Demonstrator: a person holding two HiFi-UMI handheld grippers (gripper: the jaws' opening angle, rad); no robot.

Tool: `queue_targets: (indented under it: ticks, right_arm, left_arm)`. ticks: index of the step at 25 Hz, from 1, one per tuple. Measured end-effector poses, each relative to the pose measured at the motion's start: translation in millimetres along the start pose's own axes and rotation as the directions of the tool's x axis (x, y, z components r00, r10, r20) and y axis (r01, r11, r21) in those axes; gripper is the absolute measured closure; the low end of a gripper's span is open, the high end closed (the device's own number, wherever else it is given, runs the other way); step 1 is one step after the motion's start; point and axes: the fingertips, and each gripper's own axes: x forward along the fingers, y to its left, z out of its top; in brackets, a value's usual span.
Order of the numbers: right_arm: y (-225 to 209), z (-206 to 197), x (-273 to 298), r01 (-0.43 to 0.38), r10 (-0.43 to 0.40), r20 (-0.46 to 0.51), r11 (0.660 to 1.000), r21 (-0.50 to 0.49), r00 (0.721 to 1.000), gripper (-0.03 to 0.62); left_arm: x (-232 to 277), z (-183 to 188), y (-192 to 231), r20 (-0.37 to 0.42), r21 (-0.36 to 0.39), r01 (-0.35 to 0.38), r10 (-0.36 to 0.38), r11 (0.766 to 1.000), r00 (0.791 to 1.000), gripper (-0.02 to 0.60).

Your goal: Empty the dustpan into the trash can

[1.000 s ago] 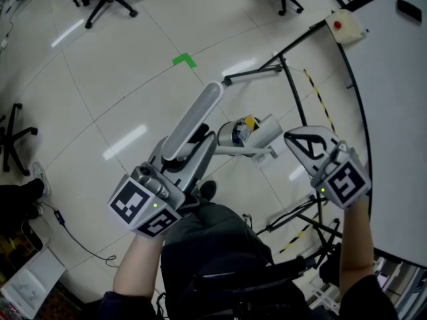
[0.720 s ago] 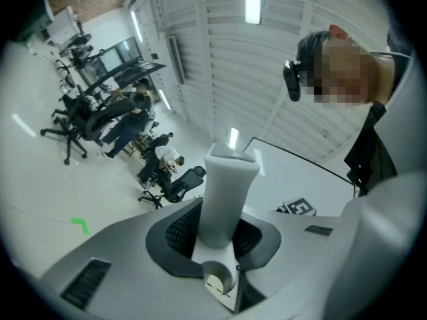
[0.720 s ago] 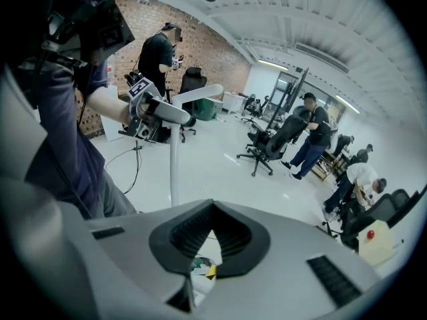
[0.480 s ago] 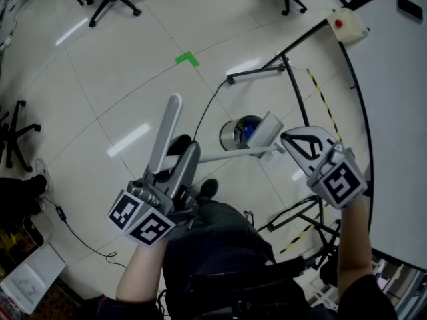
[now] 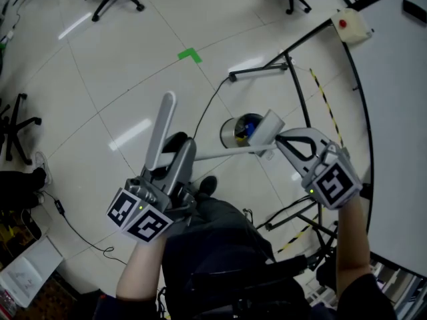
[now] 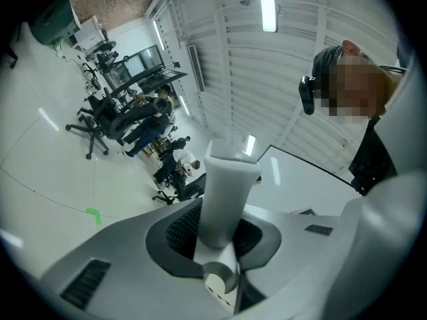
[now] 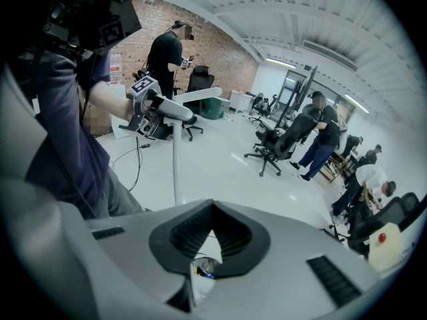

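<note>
Under dustpan [image 5: 269, 127], trash can [image 5: 237, 133] partly hidden.

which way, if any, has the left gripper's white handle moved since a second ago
Yes, leftward: the tip of the white handle, earlier right of the green tape, now lies left of it.
</note>
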Motion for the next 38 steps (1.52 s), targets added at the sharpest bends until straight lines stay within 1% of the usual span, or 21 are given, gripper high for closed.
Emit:
queue_targets:
  ticks: [3,6,13,16,19,22,24,26,30,33,36,38]
  right_arm:
    - [4.7,4.9,5.5,-0.015,0.015,0.006,1.0,-0.009,1.0,0.58]
    - [3.3,8.5,7.8,-0.011,0.011,0.013,1.0,-0.011,1.0,0.58]
    - [-12.8,15.4,-11.0,0.064,-0.065,0.039,0.998,0.029,0.997,0.58]
    - [-17.1,11.8,-24.1,0.096,-0.099,0.046,0.994,0.058,0.994,0.581]
    - [-22.8,6.8,-39.8,0.126,-0.131,0.049,0.988,0.087,0.99,0.58]
    - [-24.2,-0.8,-52.0,0.151,-0.157,0.042,0.981,0.119,0.987,0.581]
    - [-25.5,-5.3,-58.5,0.174,-0.181,0.041,0.975,0.139,0.983,0.58]
    - [-28.1,-9.0,-66.3,0.206,-0.215,0.038,0.965,0.161,0.976,0.58]
    - [-36.6,-19.4,-86.7,0.285,-0.298,0.024,0.933,0.219,0.954,0.58]
    - [-42.1,-30.4,-107.3,0.321,-0.335,0.011,0.912,0.257,0.942,0.58]
    - [-40.0,-47.8,-127.2,0.362,-0.377,-0.005,0.886,0.288,0.926,0.58]
    - [-38.5,-58.1,-138.9,0.39,-0.406,-0.015,0.867,0.309,0.914,0.58]
  left_arm:
    - [1.6,4.4,4.3,0.013,0.001,-0.012,0.012,1.0,1.0,0.515]
    - [10.3,11.8,9.5,0.027,-0.007,-0.025,0.025,1.0,0.999,0.515]
    - [50.5,22.0,-7.4,-0.011,0.031,-0.001,0.001,1.0,1.0,0.515]
    - [69.8,19.8,-22.4,-0.053,0.063,0.016,-0.013,0.998,0.999,0.515]
    - [98.8,13.7,-51.2,-0.124,0.13,0.076,-0.06,0.989,0.99,0.515]
    - [127.8,5.4,-75.5,-0.192,0.181,0.136,-0.101,0.974,0.976,0.515]
    - [143.4,1.4,-88.4,-0.232,0.21,0.175,-0.125,0.962,0.965,0.516]
    - [156.7,-2.6,-103.2,-0.273,0.241,0.223,-0.154,0.945,0.95,0.517]
    - [188.6,-14.8,-134.0,-0.354,0.284,0.33,-0.221,0.9,0.909,0.518]
    - [212.6,-24.8,-157.9,-0.399,0.301,0.384,-0.25,0.873,0.882,0.518]
    - [230.2,-44.3,-183.5,-0.449,0.322,0.449,-0.284,0.833,0.847,0.518]
    - [241.3,-58.0,-203.1,-0.483,0.344,0.497,-0.304,0.796,0.821,0.52]
